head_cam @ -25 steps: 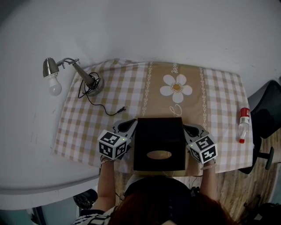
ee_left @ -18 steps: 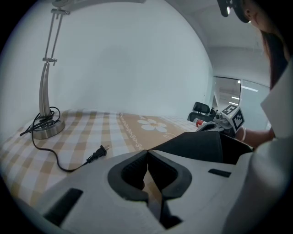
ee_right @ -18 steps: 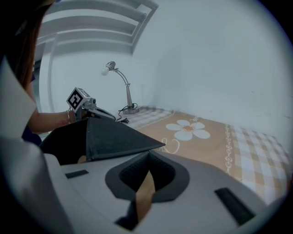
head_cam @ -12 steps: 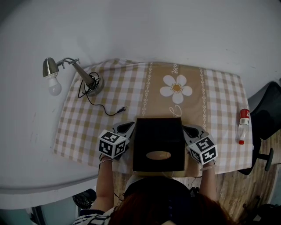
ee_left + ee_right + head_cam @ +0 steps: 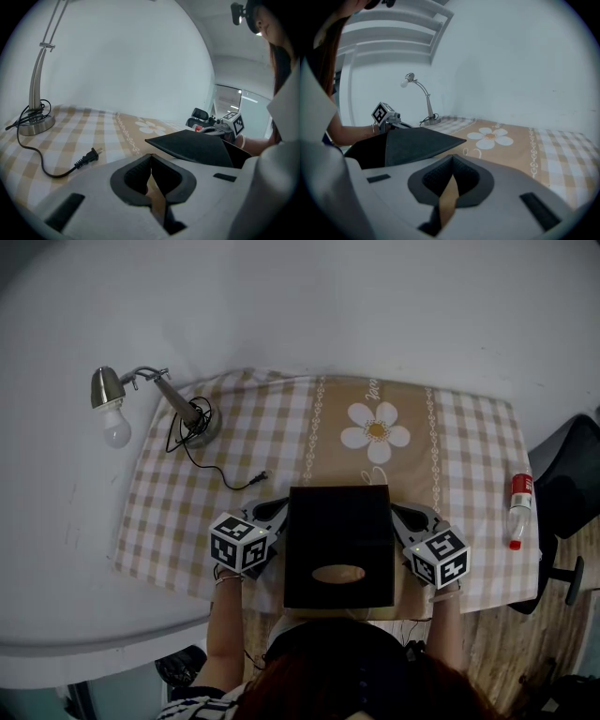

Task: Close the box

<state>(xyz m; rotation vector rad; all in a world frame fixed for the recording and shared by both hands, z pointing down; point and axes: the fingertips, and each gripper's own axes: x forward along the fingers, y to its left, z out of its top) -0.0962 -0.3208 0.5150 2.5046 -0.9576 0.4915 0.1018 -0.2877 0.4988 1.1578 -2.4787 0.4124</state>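
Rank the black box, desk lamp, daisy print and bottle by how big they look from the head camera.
1. black box
2. desk lamp, though its raised head may sit nearer the camera
3. daisy print
4. bottle, about as long as the daisy but far narrower

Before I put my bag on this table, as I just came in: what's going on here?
A person holds two grippers flanking a black box with an oval hole on top. The left gripper and right gripper both have shut, empty jaws. The box's dark lid looks tilted, not fully down.
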